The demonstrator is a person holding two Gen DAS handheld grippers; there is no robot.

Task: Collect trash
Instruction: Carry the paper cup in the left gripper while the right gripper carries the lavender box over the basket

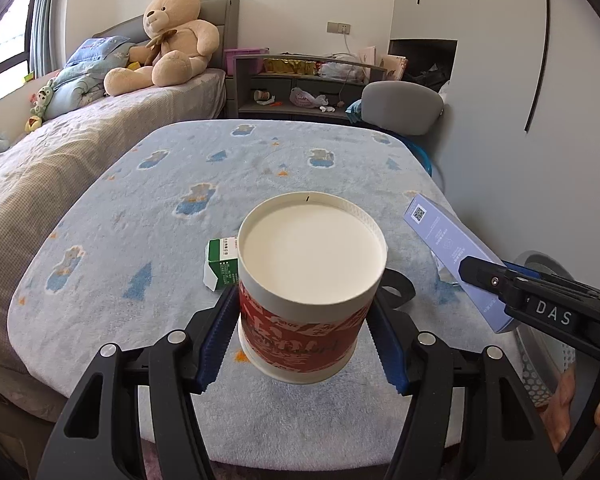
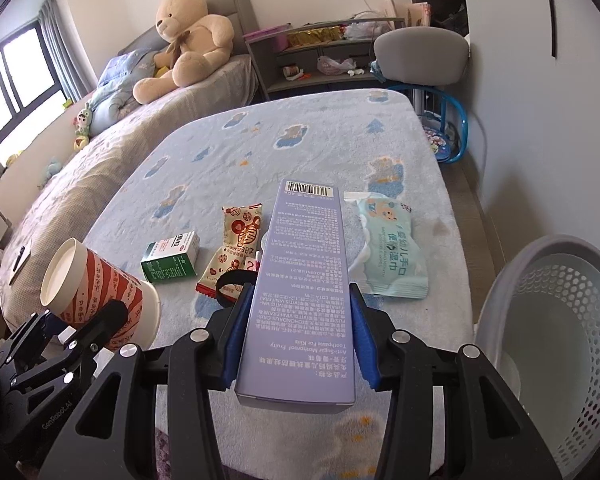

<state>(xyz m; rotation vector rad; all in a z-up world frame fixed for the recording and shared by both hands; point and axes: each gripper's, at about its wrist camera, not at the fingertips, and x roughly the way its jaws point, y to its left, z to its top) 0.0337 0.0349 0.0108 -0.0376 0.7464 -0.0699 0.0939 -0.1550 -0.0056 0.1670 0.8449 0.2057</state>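
My left gripper [image 1: 302,312] is shut on a red-and-white paper cup [image 1: 308,276], held bottom-forward above the table; the cup also shows in the right wrist view [image 2: 100,292]. My right gripper [image 2: 298,320] is shut on a long lilac toothpaste box [image 2: 300,280], which also shows in the left wrist view [image 1: 456,256]. On the blanket-covered table [image 2: 260,148] lie a green-and-white carton [image 2: 172,256], a red-patterned snack wrapper [image 2: 232,248] and a pale blue wipes pack [image 2: 388,248]. A white perforated waste basket [image 2: 556,320] stands at the right, beside the table.
A bed with a large teddy bear [image 2: 192,40] runs along the left. A grey chair [image 2: 420,52], a blue stool [image 2: 448,136] and a cluttered shelf [image 2: 320,56] stand behind the table. A wall is close on the right.
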